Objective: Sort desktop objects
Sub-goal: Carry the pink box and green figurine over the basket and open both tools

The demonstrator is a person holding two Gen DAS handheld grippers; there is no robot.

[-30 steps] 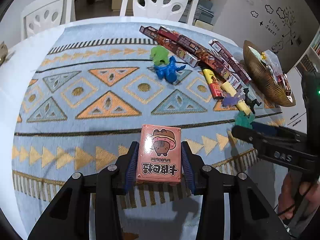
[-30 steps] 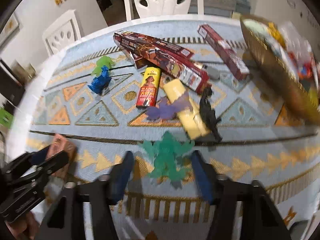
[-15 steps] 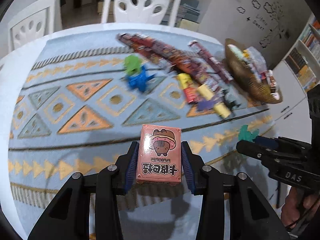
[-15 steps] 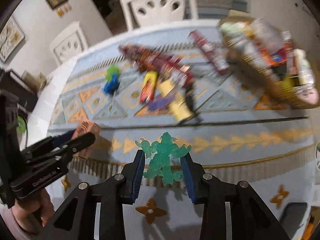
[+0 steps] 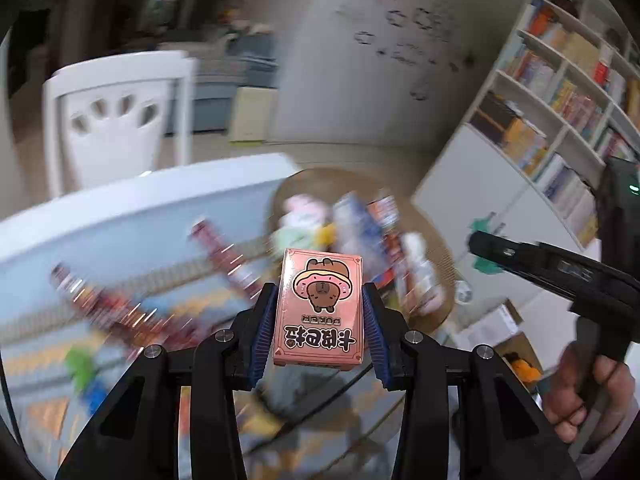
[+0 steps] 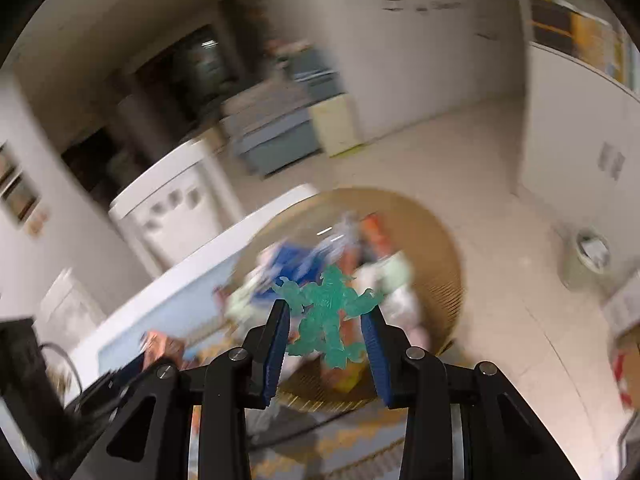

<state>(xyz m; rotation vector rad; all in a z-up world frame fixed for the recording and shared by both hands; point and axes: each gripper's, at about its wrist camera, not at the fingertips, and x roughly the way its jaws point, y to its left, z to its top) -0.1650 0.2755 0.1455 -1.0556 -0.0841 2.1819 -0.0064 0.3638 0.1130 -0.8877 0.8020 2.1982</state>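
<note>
My left gripper (image 5: 319, 330) is shut on a pink card box (image 5: 320, 308) with a cartoon animal, held in the air in front of the round woven basket (image 5: 436, 236). My right gripper (image 6: 326, 330) is shut on a teal toy figure (image 6: 326, 320), held above the same basket (image 6: 436, 240). The right gripper also shows at the right of the left wrist view (image 5: 476, 242), with a bit of the teal figure (image 5: 482, 226) beside its tip. Both views are blurred by motion.
The basket holds several snack packets (image 5: 360, 220). Long snack boxes (image 5: 224, 256) and a green toy (image 5: 80, 364) lie on the patterned tablecloth (image 5: 36, 360). A white chair (image 5: 116, 116) stands behind the table. A bookshelf (image 5: 560, 80) is at the right.
Both grippers have lifted their objects off the table and swung right toward the basket. The views now look over the basket and the room instead of the tablecloth.
</note>
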